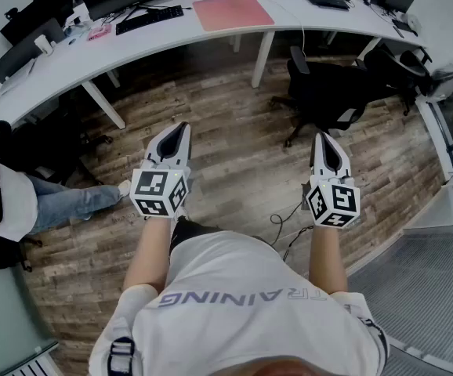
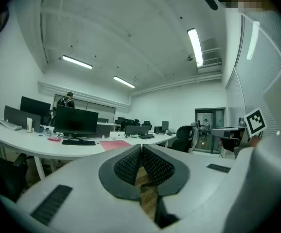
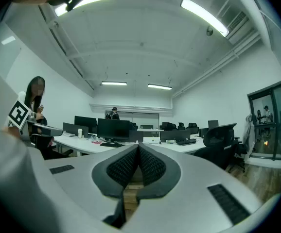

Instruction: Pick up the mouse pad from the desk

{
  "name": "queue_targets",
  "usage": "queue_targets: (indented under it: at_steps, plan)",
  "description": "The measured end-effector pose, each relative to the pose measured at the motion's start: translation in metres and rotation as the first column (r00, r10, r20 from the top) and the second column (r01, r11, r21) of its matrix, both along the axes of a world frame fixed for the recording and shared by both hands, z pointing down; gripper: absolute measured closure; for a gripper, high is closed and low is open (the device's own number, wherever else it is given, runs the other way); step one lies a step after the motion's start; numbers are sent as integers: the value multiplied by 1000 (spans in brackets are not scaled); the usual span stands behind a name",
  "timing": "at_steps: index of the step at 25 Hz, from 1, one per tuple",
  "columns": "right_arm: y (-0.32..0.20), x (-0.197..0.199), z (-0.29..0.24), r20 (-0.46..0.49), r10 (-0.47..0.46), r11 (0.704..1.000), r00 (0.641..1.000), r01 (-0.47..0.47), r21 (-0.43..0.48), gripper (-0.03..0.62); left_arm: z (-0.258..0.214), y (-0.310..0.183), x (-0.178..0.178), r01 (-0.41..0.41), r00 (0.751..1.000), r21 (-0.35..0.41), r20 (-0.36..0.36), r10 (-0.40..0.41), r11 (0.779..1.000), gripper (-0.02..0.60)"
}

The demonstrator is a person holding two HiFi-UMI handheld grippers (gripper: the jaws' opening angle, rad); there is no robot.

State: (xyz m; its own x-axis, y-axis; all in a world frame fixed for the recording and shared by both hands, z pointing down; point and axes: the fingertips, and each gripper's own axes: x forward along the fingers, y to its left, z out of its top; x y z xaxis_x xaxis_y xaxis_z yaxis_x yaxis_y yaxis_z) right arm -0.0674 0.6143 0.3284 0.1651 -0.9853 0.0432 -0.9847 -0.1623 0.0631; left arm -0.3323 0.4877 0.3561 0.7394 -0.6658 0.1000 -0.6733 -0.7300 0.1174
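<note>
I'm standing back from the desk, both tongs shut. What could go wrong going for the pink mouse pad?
The mouse pad lies flat on the desk, so the shut left tongs and right tongs may slide over it unless opened first. The loose cable on the floor could catch a foot. The black chair crowds the approach.

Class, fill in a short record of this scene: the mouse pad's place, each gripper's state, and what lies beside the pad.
mouse pad: pink, flat on the white desk, untouched
left gripper: shut, empty, above the floor, short of the desk
right gripper: shut, empty, above the floor
beside pad: keyboard, left in head view
chair: black, between right gripper and desk
</note>
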Motion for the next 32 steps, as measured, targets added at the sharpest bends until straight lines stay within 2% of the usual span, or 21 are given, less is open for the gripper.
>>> queue_targets:
  at_steps: [14,24,32]
  plan:
    - [5,-3,4,5,-12,1000,1000,12,-2,571,0,15,-4,16,1000,9,-1,-16,1000,543]
    - [9,-1,-1,38,-37,998,999,35,53,571,-1,23,-3,38,999,0,3,-38,999,543]
    - [-28,2,17,56,-57,998,997,57,14,569,8,-3,1,52,998,-19,24,-51,998,543]
